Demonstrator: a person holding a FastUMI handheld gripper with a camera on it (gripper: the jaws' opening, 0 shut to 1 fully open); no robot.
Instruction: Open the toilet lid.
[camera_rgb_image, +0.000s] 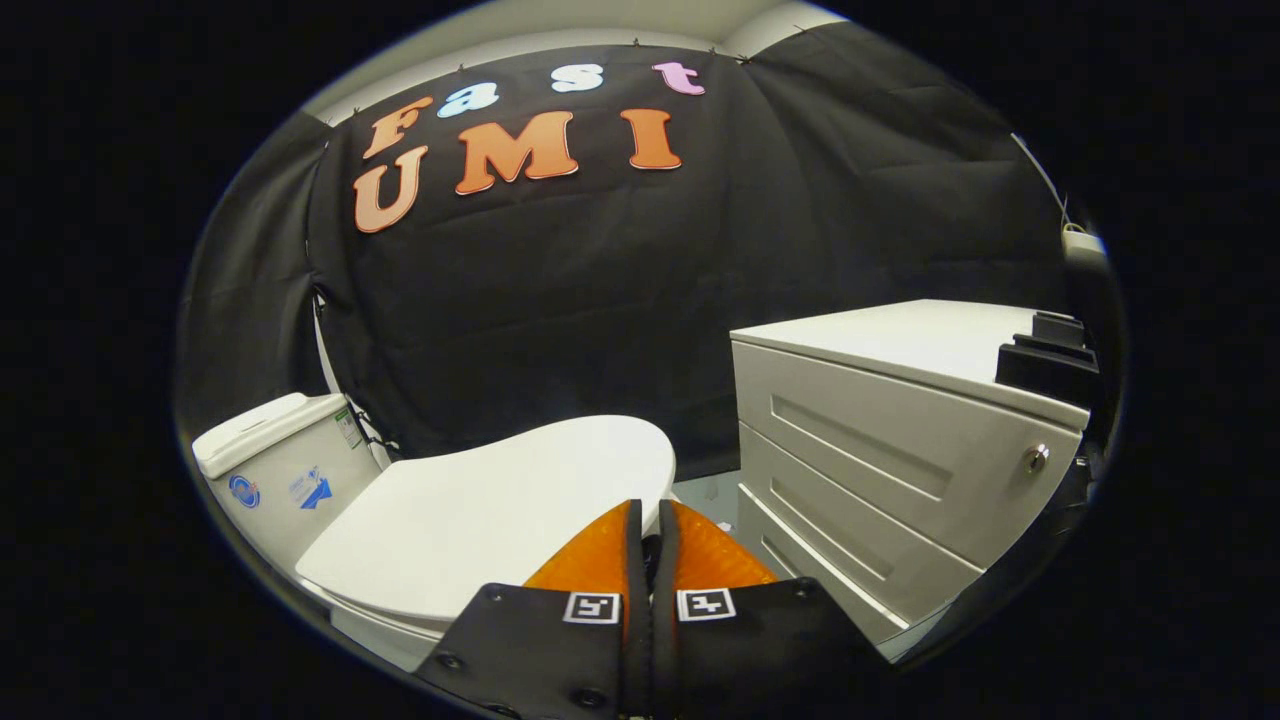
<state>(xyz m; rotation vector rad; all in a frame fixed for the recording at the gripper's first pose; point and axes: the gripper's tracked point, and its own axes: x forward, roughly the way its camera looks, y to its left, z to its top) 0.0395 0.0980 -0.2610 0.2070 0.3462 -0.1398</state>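
The black cloth wall (620, 300) is the biggest thing here, hanging across the whole back of the booth from about ten o'clock round to two o'clock, with a strip of pale ceiling above it. It falls in soft folds and comes down behind everything else.

Next in size is the white drawer cabinet (870, 440) at about three o'clock from the fingers. Its flat top carries some dark blocks (1050, 360) at the far right end, too small to identify. Its front shows stacked drawer panels with a small round lock (1036, 458) near the right corner. A sliver of pale floor (710, 492) shows between cabinet and toilet.

The toilet sits at about ten o'clock from the fingers. Its cistern (280, 460) stands at nine o'clock against the cloth, with small stickers on its side. The toilet lid (480, 520) lies flat and closed over the bowl, a smooth, glossy white oval whose front edge curves round just ahead of the fingertips, at about eleven to twelve o'clock.

So the task looks not yet begun in any visible way: the lid is fully down and nothing is lifted. What is left, by my judgement, is to reach the lid's rim, get under it and swing it up toward the cistern.

The gripper (650, 510) has its two fingers pressed together with nothing between them, clenched on empty air. They hang over the lid's near right edge; whether they touch it I cannot tell.
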